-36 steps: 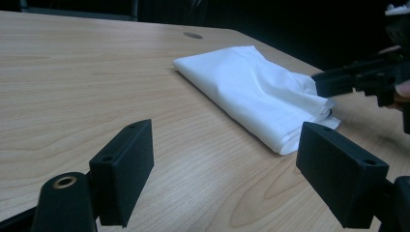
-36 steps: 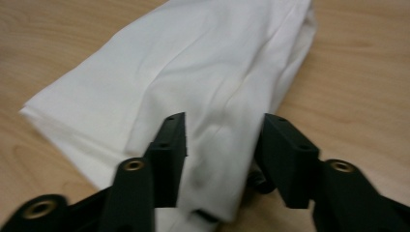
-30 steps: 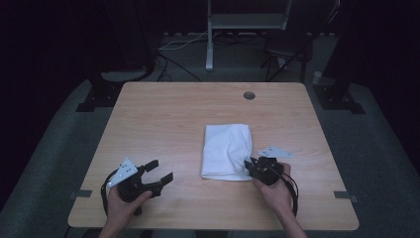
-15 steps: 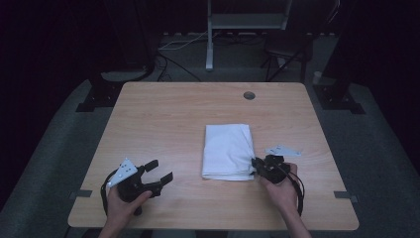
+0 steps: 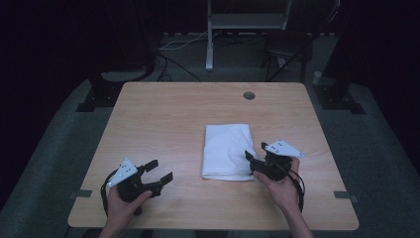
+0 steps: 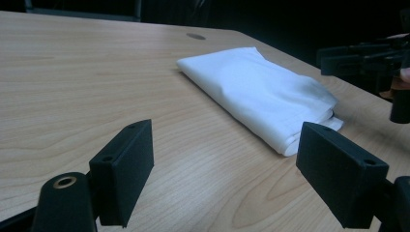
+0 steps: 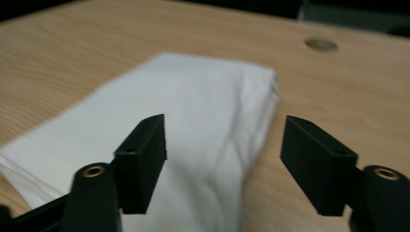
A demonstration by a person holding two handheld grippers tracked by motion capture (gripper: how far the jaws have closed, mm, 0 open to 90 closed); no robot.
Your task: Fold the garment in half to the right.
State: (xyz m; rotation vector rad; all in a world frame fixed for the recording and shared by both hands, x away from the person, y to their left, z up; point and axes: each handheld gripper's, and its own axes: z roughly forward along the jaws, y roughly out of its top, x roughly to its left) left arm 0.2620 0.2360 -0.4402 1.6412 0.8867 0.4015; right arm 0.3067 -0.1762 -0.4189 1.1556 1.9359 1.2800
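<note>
A folded white cloth (image 5: 227, 151) lies flat on the wooden table (image 5: 168, 124), right of centre. My right gripper (image 5: 256, 151) sits at the cloth's near right edge, open, with its jaws pointing left over the cloth. In the right gripper view the cloth (image 7: 159, 106) spreads below and ahead of the right gripper (image 7: 227, 159), and nothing is held between the jaws. My left gripper (image 5: 158, 171) rests near the front left of the table, open and empty, pointing right. From the left gripper (image 6: 232, 179) the cloth (image 6: 256, 94) lies well ahead, with the right gripper (image 6: 367, 63) beyond it.
A round cable hole (image 5: 249, 95) is set in the table near its far edge. Dark floor, a metal stand (image 5: 210, 34) and cables lie behind the table. Bare wood stretches across the table's left half and far side.
My right gripper has shifted slightly right, from over the cloth's near right corner to its edge, and turned a little. The left gripper and the cloth have stayed put.
</note>
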